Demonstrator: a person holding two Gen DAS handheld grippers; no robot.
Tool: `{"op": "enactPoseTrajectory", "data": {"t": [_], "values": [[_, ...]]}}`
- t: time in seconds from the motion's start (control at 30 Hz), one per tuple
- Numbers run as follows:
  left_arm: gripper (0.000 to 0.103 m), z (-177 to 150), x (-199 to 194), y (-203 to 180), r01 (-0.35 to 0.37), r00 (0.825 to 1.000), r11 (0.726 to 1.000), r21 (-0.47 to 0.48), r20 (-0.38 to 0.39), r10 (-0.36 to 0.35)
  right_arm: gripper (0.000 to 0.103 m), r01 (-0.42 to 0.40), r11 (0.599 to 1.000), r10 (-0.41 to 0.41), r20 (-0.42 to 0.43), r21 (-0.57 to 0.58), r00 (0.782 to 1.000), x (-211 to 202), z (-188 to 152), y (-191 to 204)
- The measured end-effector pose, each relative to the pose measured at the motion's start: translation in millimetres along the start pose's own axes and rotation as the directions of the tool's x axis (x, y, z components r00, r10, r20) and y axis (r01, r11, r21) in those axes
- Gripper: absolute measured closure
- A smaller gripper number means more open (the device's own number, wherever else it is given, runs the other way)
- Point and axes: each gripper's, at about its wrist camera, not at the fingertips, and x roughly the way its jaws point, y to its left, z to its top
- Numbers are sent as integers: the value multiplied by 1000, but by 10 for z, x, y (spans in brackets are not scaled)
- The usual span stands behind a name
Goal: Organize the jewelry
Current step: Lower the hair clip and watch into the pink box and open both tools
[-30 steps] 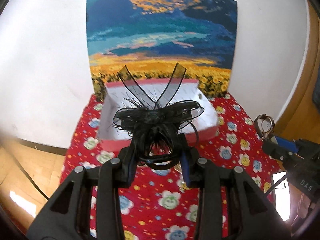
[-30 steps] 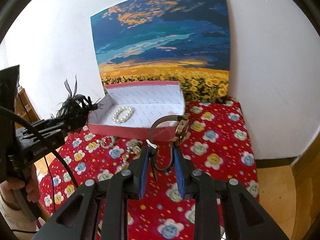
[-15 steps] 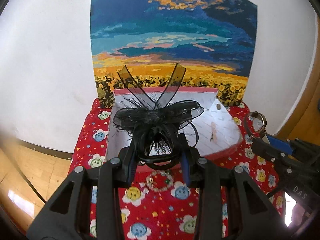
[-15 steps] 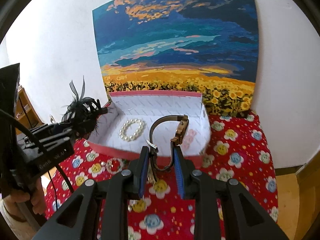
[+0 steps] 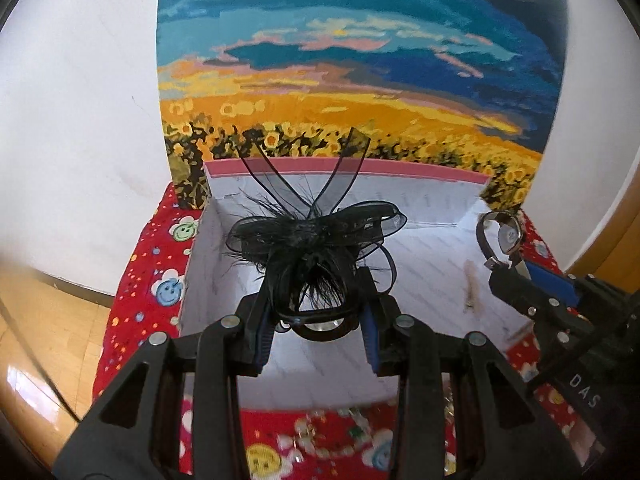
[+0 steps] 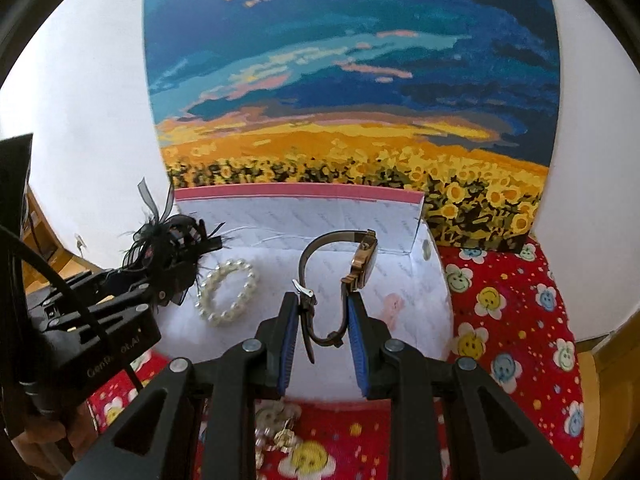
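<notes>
- Since a second ago both grippers have moved forward over the table: the box [image 6: 280,220] now fills the lower middle of both views, where before it sat farther off with red cloth ahead of the fingertips.
- Black feather hair clip [image 5: 316,248]: pinched between the fingers of the left gripper [image 5: 316,332], held above the left part of the box floor. Ribbon loops and two ribbon ends stand up from it.
- Wristwatch [image 6: 340,280]: the right gripper [image 6: 322,328] is clamped on its strap, gold case up and to the right, buckle end at the left finger. It hangs over the middle of the box.
- Pearl bracelet [image 6: 226,294]: lies flat on the box floor, left of the watch, just beside the hair clip's feathers in the right wrist view.
- Box: white inside, pink rim, back wall upright against the sunflower painting [image 6: 352,80].
- More jewelry [image 6: 276,428] lies on the red smiley-flower cloth [image 6: 512,312] in front of the box; pieces too blurred to name.
- A hand [image 6: 44,440] shows at lower left, under the left gripper's body.
</notes>
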Motion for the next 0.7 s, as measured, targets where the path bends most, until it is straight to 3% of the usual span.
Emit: {"op": "enactPoseTrajectory", "data": {"t": [0.27, 0.3, 0.33, 0.63, 0.7], "values": [[74, 10, 331, 112, -11, 999, 999, -31, -47, 9, 76, 32, 999, -32, -36, 8, 999, 386, 67, -88], [74, 2, 354, 118, -9, 999, 999, -33, -51, 8, 88, 29, 1000, -29, -38, 6, 999, 412, 75, -88], [74, -8, 392, 127, -9, 998, 999, -36, -58, 7, 89, 37, 999, -37, -40, -4, 999, 443, 86, -79], [72, -55, 509, 190, -8, 996, 999, -51, -94, 3, 89, 53, 998, -54, -34, -31, 998, 547, 108, -38], [67, -61, 507, 175, -13, 995, 999, -44, -97, 8, 89, 44, 999, -45, -35, -20, 998, 551, 97, -56]]}}
